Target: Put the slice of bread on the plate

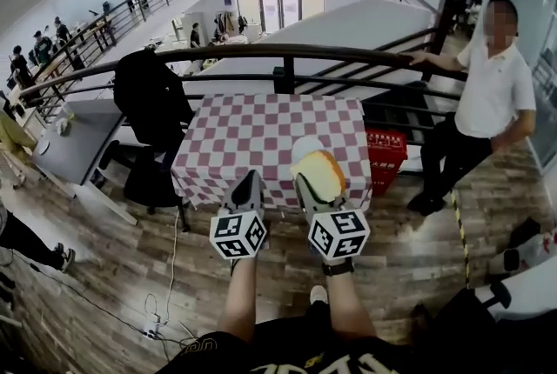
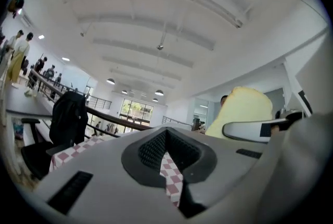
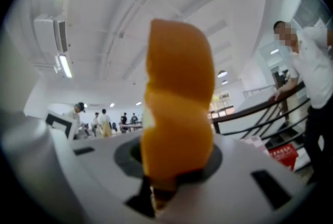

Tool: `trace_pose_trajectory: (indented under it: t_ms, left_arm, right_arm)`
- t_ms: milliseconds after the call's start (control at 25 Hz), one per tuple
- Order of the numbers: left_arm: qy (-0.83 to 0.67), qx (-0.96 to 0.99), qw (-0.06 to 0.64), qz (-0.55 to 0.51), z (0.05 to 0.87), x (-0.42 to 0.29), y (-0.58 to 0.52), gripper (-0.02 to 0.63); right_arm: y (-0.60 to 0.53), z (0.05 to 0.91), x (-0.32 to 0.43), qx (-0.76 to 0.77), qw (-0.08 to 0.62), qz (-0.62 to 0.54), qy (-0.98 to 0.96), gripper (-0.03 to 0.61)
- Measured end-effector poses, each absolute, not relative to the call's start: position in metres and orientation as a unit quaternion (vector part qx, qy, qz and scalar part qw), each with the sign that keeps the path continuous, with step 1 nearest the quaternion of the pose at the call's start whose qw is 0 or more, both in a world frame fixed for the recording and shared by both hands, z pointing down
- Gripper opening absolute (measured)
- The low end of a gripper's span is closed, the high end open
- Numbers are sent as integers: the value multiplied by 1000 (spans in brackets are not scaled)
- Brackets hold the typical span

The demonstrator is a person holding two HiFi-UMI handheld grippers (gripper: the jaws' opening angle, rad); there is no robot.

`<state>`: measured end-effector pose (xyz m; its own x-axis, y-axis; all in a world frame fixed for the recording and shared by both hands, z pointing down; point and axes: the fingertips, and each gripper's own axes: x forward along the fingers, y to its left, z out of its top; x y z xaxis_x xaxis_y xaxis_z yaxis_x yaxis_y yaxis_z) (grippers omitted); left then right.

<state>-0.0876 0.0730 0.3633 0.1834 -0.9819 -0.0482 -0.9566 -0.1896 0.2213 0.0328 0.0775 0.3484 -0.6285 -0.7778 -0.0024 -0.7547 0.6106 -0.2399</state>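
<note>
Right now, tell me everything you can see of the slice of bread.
The slice of bread is thick and soft-looking, with a pale yellow face and golden-orange crust. It stands upright, edge-on in the right gripper view, and the right gripper pinches its lower end. In the head view it shows in front of the white plate on the checked table.

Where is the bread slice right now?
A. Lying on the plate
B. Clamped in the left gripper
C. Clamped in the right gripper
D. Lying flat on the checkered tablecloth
C: the right gripper view shows the bread slice standing upright between the jaws of the right gripper. In the head view the plate on the table does not yet carry it.
</note>
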Motion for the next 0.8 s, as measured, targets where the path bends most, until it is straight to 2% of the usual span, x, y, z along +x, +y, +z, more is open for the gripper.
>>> trace_pose_trajectory:
  t_ms: [120, 240, 520, 800]
  left_arm:
    - [-655, 753, 2, -55, 339, -68, 45, 18]
    - [-667, 743, -29, -45, 332, -51, 23, 18]
    - [-670, 742, -10, -8, 371, -19, 3, 18]
    - [-662, 750, 0, -3, 386, -26, -64, 18]
  right_arm:
    - [45, 332, 44, -413, 67, -91, 904, 97]
    - [15, 329, 64, -413, 71, -80, 905, 97]
    - [-27, 373, 105, -419, 63, -128, 897, 97]
    - [-86, 391, 85, -410, 50, -137, 900, 97]
